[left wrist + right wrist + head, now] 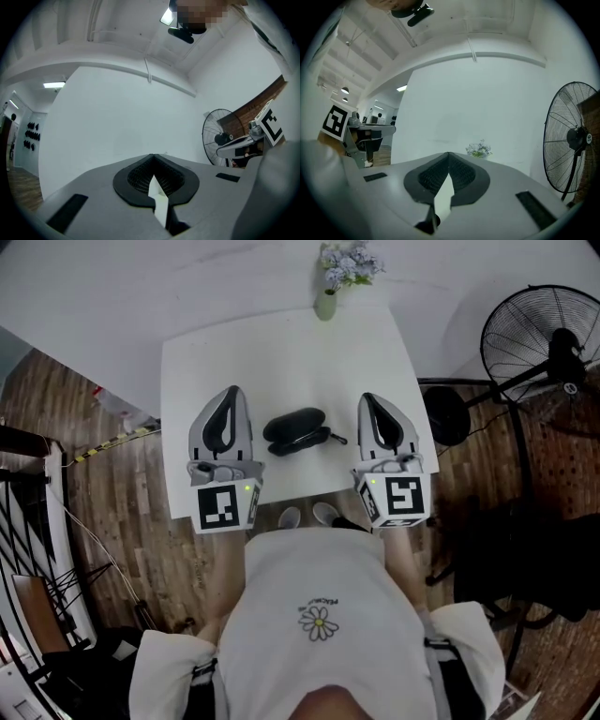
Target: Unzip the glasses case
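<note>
While the person in the white shirt (319,596) is standing at the near edge of the white surface (197,362), the black glasses case (293,427) is lying near the middle of it, looking closed from above, with a thin dark pull strap (334,437) trailing off its right end. The left tongs (232,395) are hovering just to the left of the case and are pointing away from the person toward the far edge, clearly apart from the case. Their jaws are pressing together at the tips and are gripping nothing, as the left gripper view is showing, with only a pale sliver of the surface appearing through the teardrop gap behind the tips. The right tongs (367,399) are hovering on the other side, near the pull strap without touching it, and are pointing the same way. Their jaws are likewise meeting at the tips and are carrying nothing between them. A small green vase (325,304) holding pale flowers (349,263) is sitting at the far edge of the surface, well beyond the case, and the right gripper view is catching the flowers just past the closed tips. A large black fan (534,334) is standing on the wooden floor (122,512) to the right of the surface.
</note>
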Tool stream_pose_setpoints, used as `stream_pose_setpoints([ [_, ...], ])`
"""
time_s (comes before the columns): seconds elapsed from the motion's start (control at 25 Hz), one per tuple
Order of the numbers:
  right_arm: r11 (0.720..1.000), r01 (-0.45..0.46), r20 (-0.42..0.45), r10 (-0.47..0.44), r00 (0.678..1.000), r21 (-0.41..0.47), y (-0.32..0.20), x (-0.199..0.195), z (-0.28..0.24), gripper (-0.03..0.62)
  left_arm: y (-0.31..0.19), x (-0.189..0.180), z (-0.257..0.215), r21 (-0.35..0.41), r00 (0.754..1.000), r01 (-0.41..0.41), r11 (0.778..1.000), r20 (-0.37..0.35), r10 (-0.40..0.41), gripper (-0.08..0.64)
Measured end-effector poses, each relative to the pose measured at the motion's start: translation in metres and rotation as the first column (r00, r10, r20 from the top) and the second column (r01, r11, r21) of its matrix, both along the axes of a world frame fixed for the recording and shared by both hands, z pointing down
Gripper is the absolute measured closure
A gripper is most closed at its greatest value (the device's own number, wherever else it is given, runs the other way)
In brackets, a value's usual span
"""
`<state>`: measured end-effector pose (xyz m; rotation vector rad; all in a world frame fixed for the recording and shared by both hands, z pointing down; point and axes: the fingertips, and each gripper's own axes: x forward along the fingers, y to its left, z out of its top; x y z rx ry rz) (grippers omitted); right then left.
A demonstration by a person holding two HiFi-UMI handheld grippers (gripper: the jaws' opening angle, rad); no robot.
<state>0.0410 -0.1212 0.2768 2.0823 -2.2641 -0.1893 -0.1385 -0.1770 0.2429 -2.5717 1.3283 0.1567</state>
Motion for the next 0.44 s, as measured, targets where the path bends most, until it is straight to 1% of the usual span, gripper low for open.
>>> stream_pose_setpoints([
  [0.12,1.0,0.009,-0.008,-0.009,1.0,-0.002,-0.001,-0.004,0.0,0.584,0.002,-0.003,0.002,-0.003,1.0,0.007,1.0,-0.001,-0.007,0.546],
  [0.28,1.0,0.017,-0.014,-0.017,1.0,-0.006,-0.002,-0.006,0.002,0.584,0.003,-0.005,-0.001,-0.012,0.999,0.018,1.0,-0.032,-0.018,0.547],
  [0.44,1.0,0.018,-0.014,-0.019,1.0,-0.015,-0.001,-0.01,0.005,0.584,0.004,-0.011,0.003,-0.011,1.0,0.025,1.0,-0.016,-0.025,0.547],
])
